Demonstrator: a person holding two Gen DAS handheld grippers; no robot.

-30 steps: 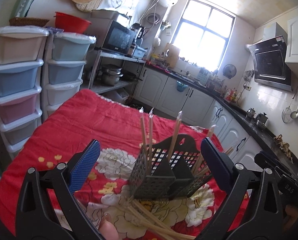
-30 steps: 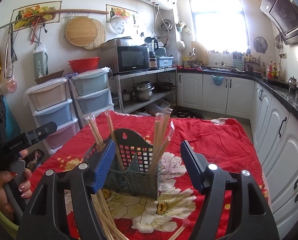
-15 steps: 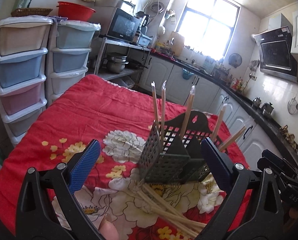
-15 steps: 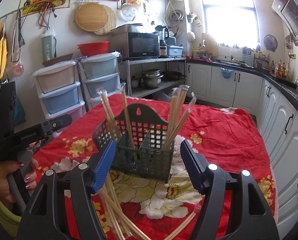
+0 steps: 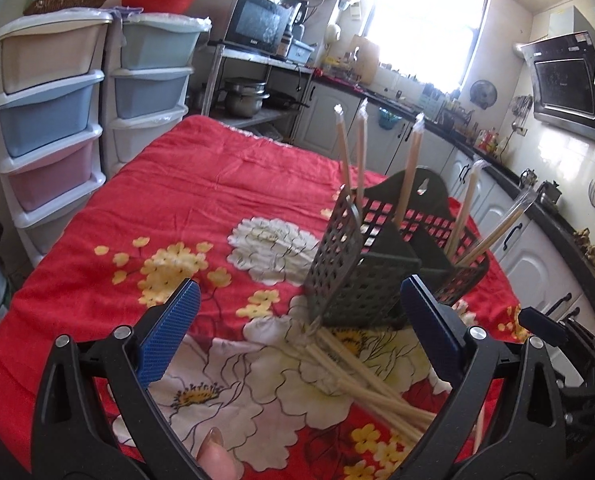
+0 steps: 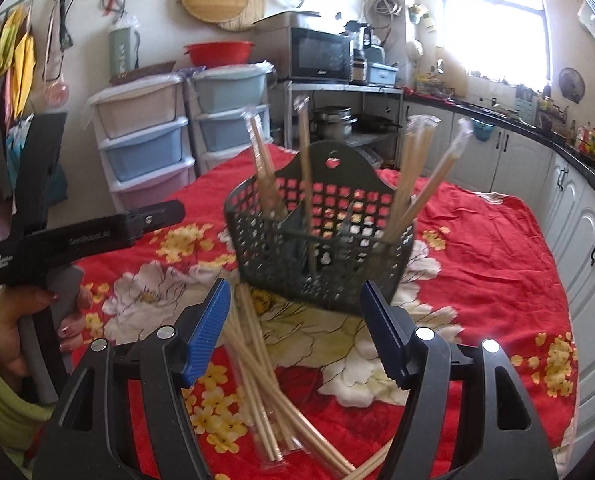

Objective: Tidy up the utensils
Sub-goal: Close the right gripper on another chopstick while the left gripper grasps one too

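Five wrapped chopsticks (image 5: pixel 411 168) stand upright in the dark perforated utensil basket (image 5: pixel 377 264) as we see it from the left wrist view; the basket sits on the red floral cloth (image 5: pixel 201 200) toward its far right corner. A loose bundle of chopsticks (image 5: pixel 369 376) lies flat on the cloth against the basket's near side, fanning toward the near edge. The left gripper (image 5: pixel 297 328) hangs above the cloth's near edge with its blue-padded fingers (image 5: pixel 169 328) spread wide, holding nothing; the basket lies between and beyond the tips. We note a fingertip (image 5: pixel 217 456) at the bottom of this view. At the lower right, part of the other gripper is visible.

From the right wrist view, we record the basket (image 6: pixel 321 240) near the middle of the cloth (image 6: pixel 497 248), slightly blurred, with chopsticks (image 6: pixel 417 184) leaning in its left, centre and right compartments. The loose bundle (image 6: pixel 265 368) lies on the cloth in front of the basket, some sticks in clear wrappers. The right gripper (image 6: pixel 295 328) has its fingers (image 6: pixel 209 328) spread apart, empty, just short of the basket. At the left, a hand (image 6: pixel 25 320) grips the handle of the left gripper. Stacked plastic drawers (image 6: pixel 145 136) stand beyond the cloth's far left edge.
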